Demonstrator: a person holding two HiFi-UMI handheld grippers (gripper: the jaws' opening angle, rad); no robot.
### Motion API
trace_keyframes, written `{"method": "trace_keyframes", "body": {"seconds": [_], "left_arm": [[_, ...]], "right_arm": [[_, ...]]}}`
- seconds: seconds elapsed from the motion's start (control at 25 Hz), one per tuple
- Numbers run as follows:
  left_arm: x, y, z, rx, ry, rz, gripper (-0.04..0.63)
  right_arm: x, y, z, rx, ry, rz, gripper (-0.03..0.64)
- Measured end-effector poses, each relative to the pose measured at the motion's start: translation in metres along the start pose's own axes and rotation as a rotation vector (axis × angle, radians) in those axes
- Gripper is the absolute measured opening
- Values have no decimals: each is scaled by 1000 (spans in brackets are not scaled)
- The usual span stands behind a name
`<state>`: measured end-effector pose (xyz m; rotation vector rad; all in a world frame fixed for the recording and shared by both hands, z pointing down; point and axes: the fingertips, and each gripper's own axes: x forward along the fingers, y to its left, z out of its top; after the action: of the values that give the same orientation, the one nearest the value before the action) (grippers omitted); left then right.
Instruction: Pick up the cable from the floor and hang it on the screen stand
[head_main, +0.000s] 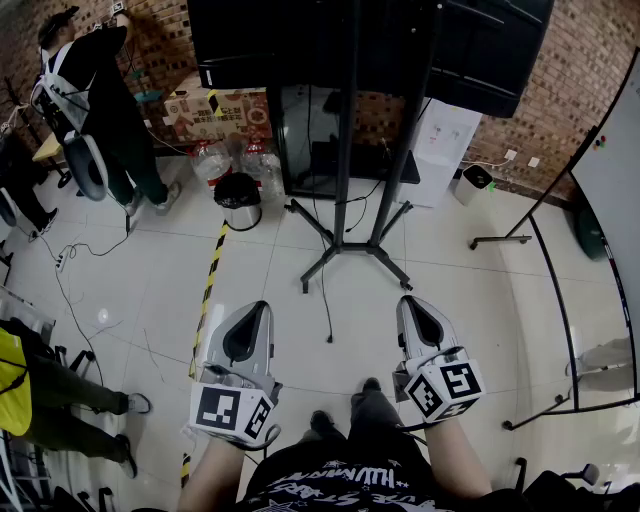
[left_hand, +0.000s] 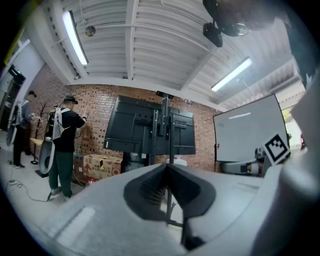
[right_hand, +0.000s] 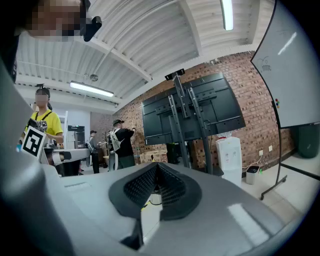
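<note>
Black cable (head_main: 324, 300) on floor (head_main: 450, 260) by one screen stand (head_main: 346, 180); left gripper (head_main: 262, 306) and right gripper (head_main: 405, 299) both closed, empty; cardboard box (head_main: 215, 112) print unreadable.

Bright ceiling tubes (left_hand: 75, 37) light fisheye-bent pictures; corners seemingly darkened.

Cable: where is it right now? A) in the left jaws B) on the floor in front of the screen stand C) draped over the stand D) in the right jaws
B: the cable lies on the floor in front of the screen stand. The left gripper and right gripper both have their jaws together on nothing.
</note>
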<state>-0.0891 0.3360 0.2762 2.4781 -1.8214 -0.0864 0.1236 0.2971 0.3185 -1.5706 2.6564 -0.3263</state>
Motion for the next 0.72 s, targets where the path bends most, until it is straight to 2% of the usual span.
{"method": "trace_keyframes", "body": {"seconds": [0.16, 0.36, 0.52, 0.72], "left_arm": [[16, 5, -5, 30, 8, 8, 5], [52, 27, -11, 49, 31, 62, 5], [101, 39, -15, 52, 35, 110, 5], [178, 53, -11, 66, 45, 140, 5]], "right_arm": [[26, -10, -6, 2, -2, 22, 8], [80, -36, -5, 22, -12, 56, 8], [135, -72, -9, 47, 8, 93, 8], [206, -117, 6, 28, 28, 127, 8]]}}
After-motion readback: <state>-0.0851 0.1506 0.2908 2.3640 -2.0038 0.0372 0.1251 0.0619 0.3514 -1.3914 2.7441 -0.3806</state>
